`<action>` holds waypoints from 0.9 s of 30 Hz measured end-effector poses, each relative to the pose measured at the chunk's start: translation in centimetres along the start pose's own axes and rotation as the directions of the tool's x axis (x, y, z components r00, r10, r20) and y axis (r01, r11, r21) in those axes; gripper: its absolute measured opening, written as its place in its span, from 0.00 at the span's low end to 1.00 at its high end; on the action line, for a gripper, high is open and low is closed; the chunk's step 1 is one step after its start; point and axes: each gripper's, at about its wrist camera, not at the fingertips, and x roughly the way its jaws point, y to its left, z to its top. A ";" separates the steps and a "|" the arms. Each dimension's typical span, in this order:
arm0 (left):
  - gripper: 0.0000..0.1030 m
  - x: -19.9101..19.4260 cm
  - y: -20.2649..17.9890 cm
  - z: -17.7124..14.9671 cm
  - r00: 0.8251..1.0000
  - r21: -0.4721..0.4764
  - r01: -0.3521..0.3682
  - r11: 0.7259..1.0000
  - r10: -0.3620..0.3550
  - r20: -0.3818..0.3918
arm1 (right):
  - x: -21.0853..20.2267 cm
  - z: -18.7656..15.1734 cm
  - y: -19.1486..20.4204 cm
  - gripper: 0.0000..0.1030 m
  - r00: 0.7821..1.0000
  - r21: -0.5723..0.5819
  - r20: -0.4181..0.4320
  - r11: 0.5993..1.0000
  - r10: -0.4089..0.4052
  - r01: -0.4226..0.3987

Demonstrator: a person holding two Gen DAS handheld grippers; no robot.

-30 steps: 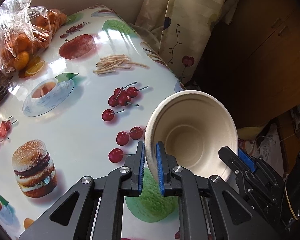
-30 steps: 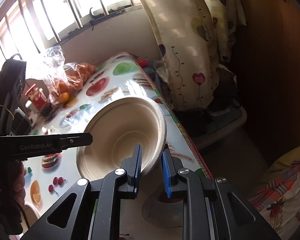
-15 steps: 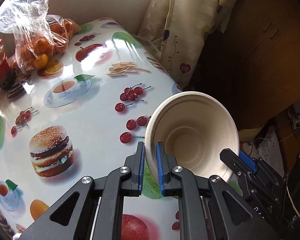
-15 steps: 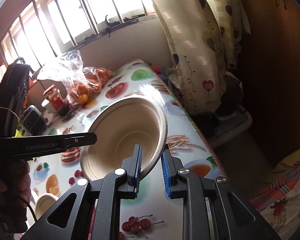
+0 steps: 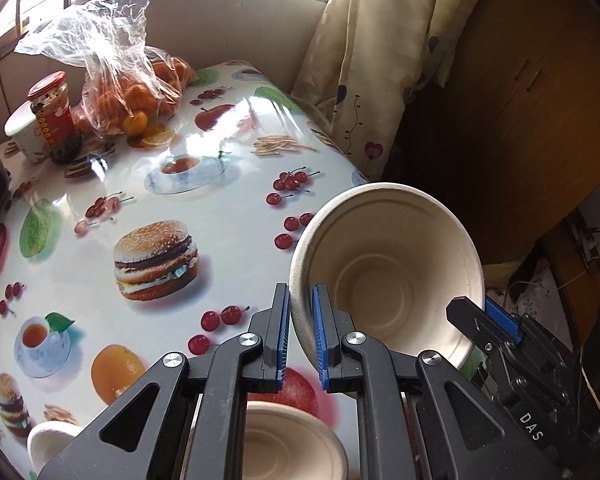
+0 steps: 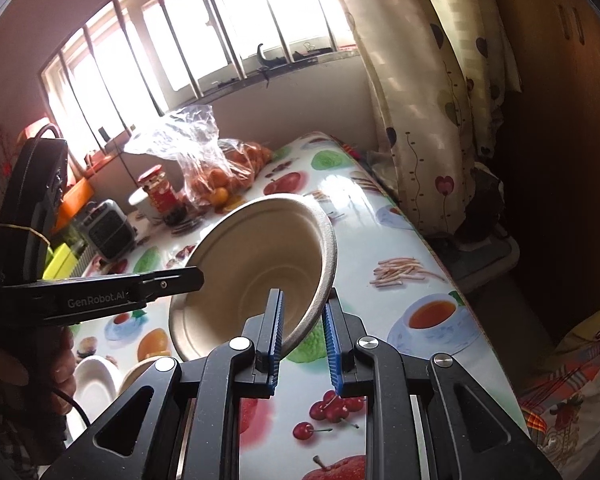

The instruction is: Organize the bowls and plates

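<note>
Matt moulded-paper bowl [image 5: 388, 272] above glossy printed plastic tablecloth [image 5: 220, 216].

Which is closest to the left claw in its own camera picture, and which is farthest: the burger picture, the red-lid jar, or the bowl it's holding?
1. The bowl: pinched by its rim in the left claw, just right of it.
2. The burger picture: mid-table, to the left.
3. The red-lid jar: far left, beside the bag of oranges.

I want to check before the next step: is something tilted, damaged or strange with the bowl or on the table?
The beige bowl is off the table, tipped on its side, the left tool and right tool each clamping its rim on opposite sides. No damage or spill shows.
</note>
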 end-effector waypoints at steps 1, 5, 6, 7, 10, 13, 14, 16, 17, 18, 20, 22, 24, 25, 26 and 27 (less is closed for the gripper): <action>0.12 -0.5 0.2 -0.3 1.000 -0.006 0.001 1.000 0.000 0.006 | -0.2 -0.2 0.3 0.19 1.000 -0.002 0.002 1.000 0.006 -0.006; 0.12 -2.1 1.1 -1.3 1.000 -0.014 -0.008 1.000 0.008 0.027 | -0.7 -0.9 1.6 0.19 1.000 -0.011 0.003 1.000 0.029 -0.029; 0.12 -2.5 1.2 -1.5 0.999 -0.013 -0.012 1.000 0.012 0.034 | -0.8 -1.1 1.9 0.19 0.999 -0.014 0.005 0.999 0.033 -0.032; 0.12 -2.9 1.5 -1.8 0.999 -0.017 -0.016 1.000 0.016 0.039 | -1.0 -1.3 2.3 0.19 0.999 -0.017 0.005 0.999 0.039 -0.039; 0.12 -3.8 2.2 -2.6 0.999 -0.028 -0.022 0.999 0.023 0.047 | -1.4 -1.8 3.3 0.19 0.998 -0.023 0.007 0.998 0.058 -0.058; 0.12 -4.6 2.8 -3.6 0.998 -0.035 -0.028 0.999 0.030 0.055 | -1.8 -2.2 4.2 0.19 0.997 -0.033 0.008 0.997 0.073 -0.073; 0.12 -4.9 3.1 -3.9 0.998 -0.040 -0.030 0.999 0.032 0.056 | -1.9 -2.4 4.5 0.19 0.997 -0.035 0.006 0.996 0.080 -0.079; 0.12 -5.5 3.5 -4.5 0.997 -0.043 -0.030 0.999 0.033 0.064 | -2.2 -2.8 5.1 0.19 0.996 -0.042 0.008 0.995 0.086 -0.085; 0.12 -5.8 3.6 -4.8 0.997 -0.049 -0.030 0.998 0.034 0.065 | -2.3 -3.0 5.3 0.19 0.996 -0.044 0.008 0.995 0.091 -0.091; 0.12 -6.0 3.8 -5.1 0.997 -0.055 -0.029 0.998 0.033 0.067 | -2.5 -3.2 5.6 0.19 0.995 -0.045 0.006 0.994 0.096 -0.095; 0.12 -6.5 4.2 -5.7 0.997 -0.055 -0.033 0.998 0.037 0.073 | -2.7 -3.6 6.1 0.19 0.995 -0.050 0.005 0.994 0.101 -0.101; 0.12 -6.8 4.6 -6.3 0.997 -0.063 -0.028 0.998 0.033 0.074 | -2.8 -4.1 6.4 0.19 0.994 -0.051 0.000 0.993 0.108 -0.108; 0.12 -7.1 4.9 -6.9 0.997 -0.076 -0.032 0.997 0.037 0.071 | -2.8 -4.5 6.8 0.19 0.993 -0.052 -0.008 0.992 0.115 -0.115; 0.12 -7.4 4.9 -7.2 0.996 -0.071 -0.036 0.997 0.042 0.076 | -2.8 -4.7 7.0 0.19 0.993 -0.053 -0.010 0.992 0.113 -0.114; 0.12 -7.6 4.8 -7.4 0.995 -0.061 -0.045 0.997 0.050 0.083 | -2.8 -4.9 7.2 0.19 0.994 -0.054 -0.013 0.992 0.113 -0.114; 0.12 -7.7 4.8 -7.6 0.995 -0.056 -0.051 0.997 0.056 0.088 | -3.0 -5.1 7.4 0.19 0.993 -0.054 -0.015 0.992 0.115 -0.116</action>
